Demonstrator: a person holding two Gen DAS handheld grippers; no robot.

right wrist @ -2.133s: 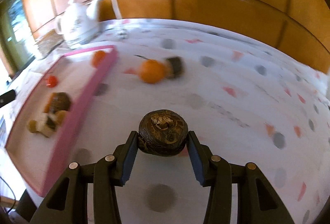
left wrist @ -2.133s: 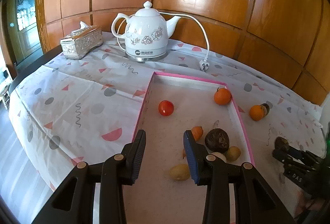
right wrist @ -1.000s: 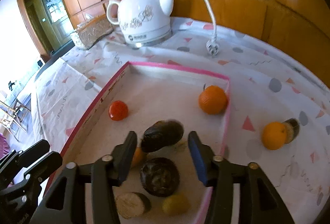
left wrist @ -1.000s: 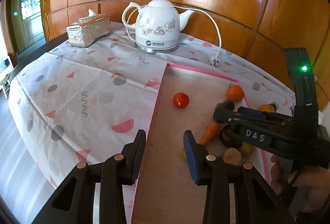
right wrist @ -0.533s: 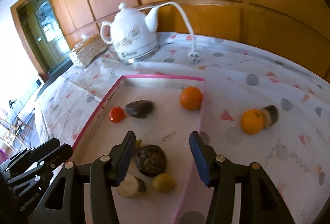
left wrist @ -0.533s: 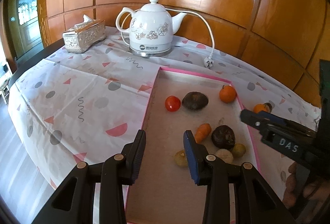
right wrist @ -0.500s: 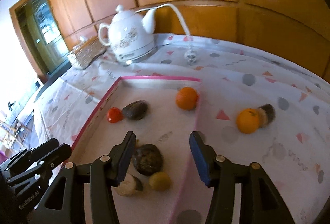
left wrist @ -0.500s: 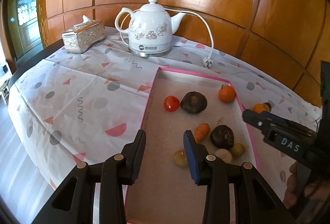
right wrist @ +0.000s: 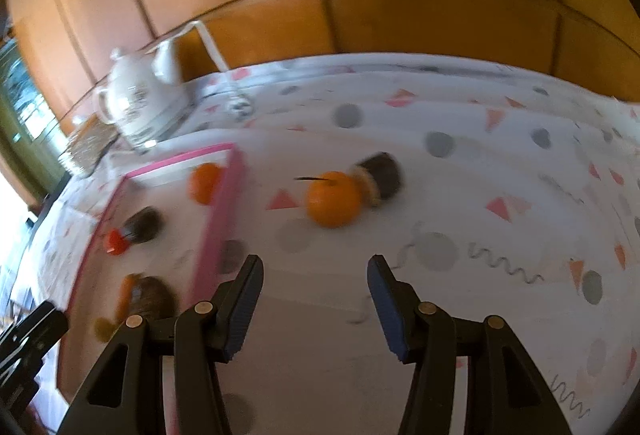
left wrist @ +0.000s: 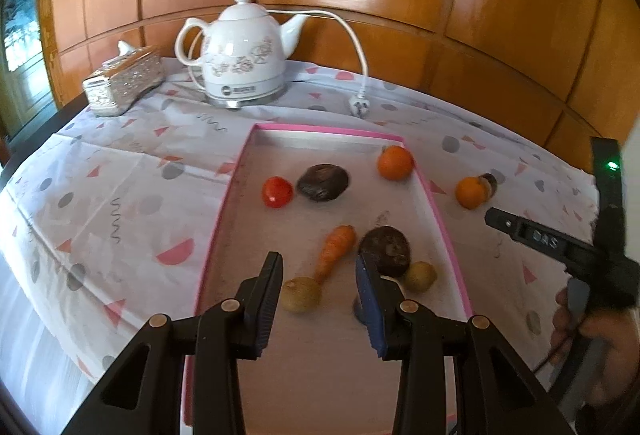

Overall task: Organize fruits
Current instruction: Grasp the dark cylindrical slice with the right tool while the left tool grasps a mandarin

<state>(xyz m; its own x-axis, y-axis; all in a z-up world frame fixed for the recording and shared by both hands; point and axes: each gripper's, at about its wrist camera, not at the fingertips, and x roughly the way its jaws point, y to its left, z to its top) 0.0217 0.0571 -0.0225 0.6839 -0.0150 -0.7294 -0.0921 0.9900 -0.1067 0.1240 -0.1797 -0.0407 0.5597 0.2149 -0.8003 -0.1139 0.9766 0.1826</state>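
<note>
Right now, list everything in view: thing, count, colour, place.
tray: 1, pink-rimmed, centre of table
oranges: 2, orange, one in tray, one outside on cloth
dark object beside outside orange: 1, brown, on cloth
tomato: 1, red, in tray
dark round fruits: 2, brown, in tray
carrot: 1, orange, in tray
small yellowish fruits: 2, in tray
kettle: 1, white, far side
tissue box: 1, silver, far left
tablecloth: 1, white patterned
left gripper: open, empty
right gripper: open, empty
hand: 1, holding right gripper

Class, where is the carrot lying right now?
In the left wrist view, the carrot lies inside the pink tray, near its middle, just left of a dark brown fruit.
</note>
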